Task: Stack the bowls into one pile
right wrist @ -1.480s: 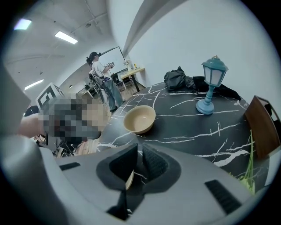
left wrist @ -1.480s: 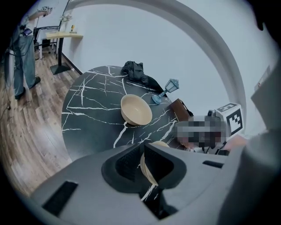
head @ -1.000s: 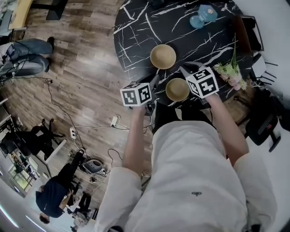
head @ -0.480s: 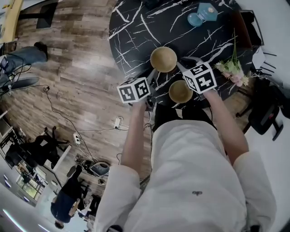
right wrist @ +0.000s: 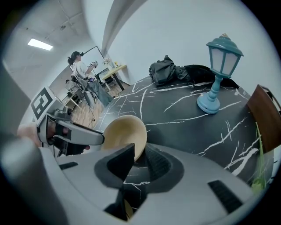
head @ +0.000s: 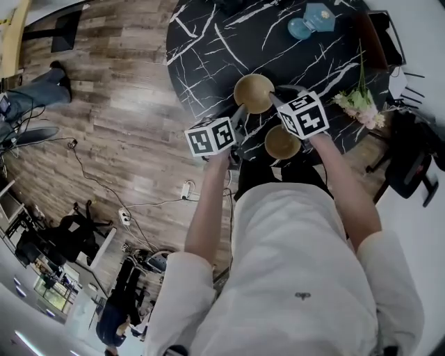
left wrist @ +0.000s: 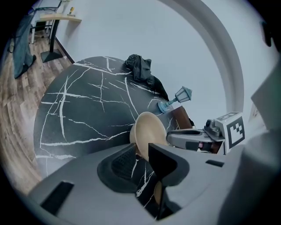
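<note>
You're holding the left gripper (left wrist: 141,151) and the right gripper (right wrist: 139,151) with jaws apart, pinching nothing. The far bowl (head: 254,92) is sitting just ahead of both tips, between them. The near bowl (head: 281,141) is lying beneath the right gripper. Both bowls are probably light, stiff and smooth, so pinching the rim, one jaw inside, is looking safest.

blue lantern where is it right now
In the head view the blue lantern stands at the far right of the table, beyond the far bowl; in the right gripper view a dark cloth bundle lies to its left.
</note>
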{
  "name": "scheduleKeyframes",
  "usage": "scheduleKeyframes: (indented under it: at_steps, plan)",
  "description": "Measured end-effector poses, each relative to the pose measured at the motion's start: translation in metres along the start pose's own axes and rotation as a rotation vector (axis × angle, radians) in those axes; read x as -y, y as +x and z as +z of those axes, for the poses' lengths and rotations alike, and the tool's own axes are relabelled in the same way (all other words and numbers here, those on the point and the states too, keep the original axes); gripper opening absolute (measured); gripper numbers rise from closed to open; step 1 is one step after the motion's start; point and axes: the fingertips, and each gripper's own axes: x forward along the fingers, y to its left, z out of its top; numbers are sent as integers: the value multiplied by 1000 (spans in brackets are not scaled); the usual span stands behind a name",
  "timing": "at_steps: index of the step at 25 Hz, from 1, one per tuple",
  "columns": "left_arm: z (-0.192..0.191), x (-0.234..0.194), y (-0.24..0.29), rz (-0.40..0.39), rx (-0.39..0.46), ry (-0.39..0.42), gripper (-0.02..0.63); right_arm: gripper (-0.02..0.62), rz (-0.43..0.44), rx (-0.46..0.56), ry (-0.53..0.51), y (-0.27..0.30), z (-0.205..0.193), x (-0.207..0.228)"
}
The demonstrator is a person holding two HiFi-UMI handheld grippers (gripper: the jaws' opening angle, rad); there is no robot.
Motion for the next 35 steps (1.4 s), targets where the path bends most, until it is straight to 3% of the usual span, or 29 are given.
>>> scheduleKeyframes:
  at_steps: [12, 35]
  plan:
    - [-5, -1, 4, -9, -67, 64, 75, 57, -29, -13, 41, 5, -2, 5]
    - [-10, 27, -16, -45, -45, 150, 49, 37, -35, 79, 26, -42, -1, -8]
